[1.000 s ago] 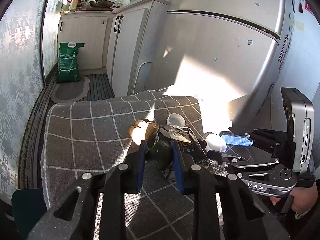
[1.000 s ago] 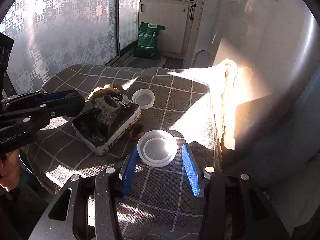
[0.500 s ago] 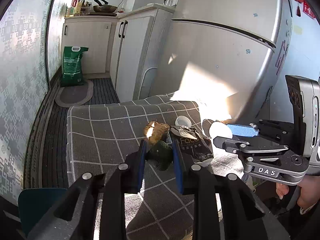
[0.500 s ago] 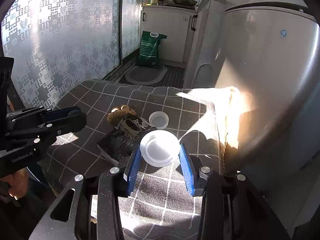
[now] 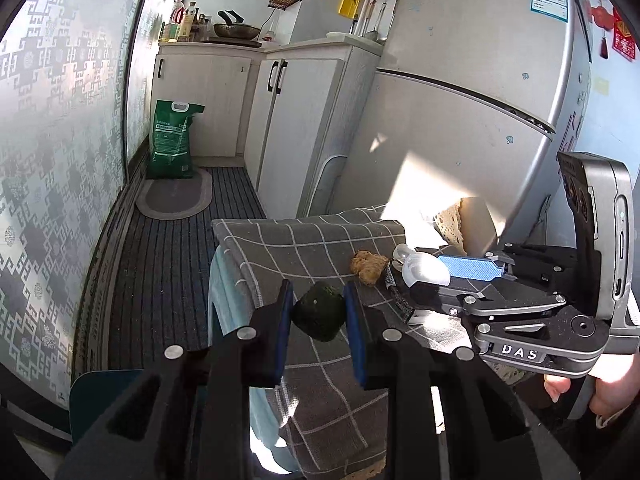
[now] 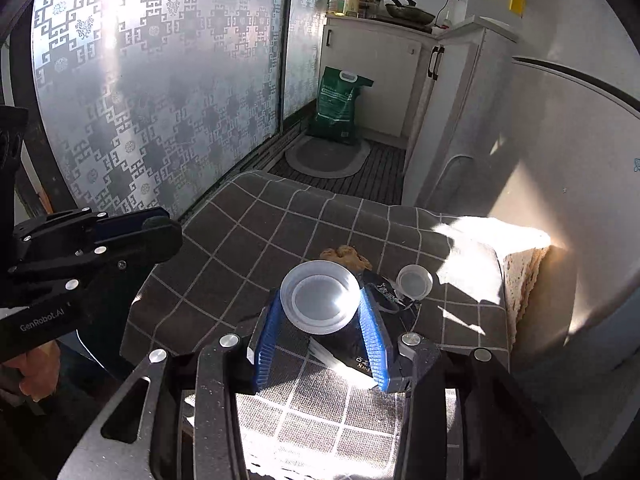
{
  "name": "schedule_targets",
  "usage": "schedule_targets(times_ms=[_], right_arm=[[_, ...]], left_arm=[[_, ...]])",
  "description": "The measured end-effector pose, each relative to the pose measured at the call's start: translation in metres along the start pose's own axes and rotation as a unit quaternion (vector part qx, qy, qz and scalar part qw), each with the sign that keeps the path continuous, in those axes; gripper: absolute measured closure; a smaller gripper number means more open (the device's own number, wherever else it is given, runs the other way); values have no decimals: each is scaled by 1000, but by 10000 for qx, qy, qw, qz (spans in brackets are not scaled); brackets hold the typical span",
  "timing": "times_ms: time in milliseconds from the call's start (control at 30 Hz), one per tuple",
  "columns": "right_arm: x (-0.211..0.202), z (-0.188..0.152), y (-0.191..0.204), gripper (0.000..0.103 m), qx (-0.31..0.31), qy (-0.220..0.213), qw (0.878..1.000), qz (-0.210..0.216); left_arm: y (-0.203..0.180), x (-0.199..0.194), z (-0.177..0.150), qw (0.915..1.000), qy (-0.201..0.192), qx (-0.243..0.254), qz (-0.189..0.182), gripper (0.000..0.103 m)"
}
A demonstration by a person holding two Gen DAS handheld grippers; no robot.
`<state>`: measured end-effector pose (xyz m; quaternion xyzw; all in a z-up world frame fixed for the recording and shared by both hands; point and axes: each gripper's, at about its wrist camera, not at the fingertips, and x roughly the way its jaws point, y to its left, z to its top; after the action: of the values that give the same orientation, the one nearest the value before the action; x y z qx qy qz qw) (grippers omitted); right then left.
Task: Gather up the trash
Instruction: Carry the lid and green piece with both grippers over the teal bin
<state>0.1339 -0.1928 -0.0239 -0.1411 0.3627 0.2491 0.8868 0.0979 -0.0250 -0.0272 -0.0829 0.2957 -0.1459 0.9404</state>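
Two tools are loaded: the left tool (image 5: 317,312) pinches a dark green lump (image 5: 319,312), the right tool (image 6: 320,316) a white lid (image 6: 320,302). Left on the tabletop (image 6: 248,240), near its far right corner, nearer the right tool: brown scrap (image 6: 347,255), black packet (image 6: 394,300), small cup (image 6: 415,281).

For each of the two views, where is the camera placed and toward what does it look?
Left wrist: sits behind the left claw, which grips a dark green lump; faces cabinets and fridge; right claw visible.
Right wrist: behind the right claw, which grips a white lid; faces the patterned wall.
Shared: checked cloth, brown lump.
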Motion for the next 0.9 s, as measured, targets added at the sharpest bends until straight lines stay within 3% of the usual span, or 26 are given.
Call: schedule_targets(times_ms=[900], right_arm=[[12, 37, 105, 64, -643, 4, 9951, 745]], left_arm=[[89, -58, -31, 9968, 29, -385, 698, 76]])
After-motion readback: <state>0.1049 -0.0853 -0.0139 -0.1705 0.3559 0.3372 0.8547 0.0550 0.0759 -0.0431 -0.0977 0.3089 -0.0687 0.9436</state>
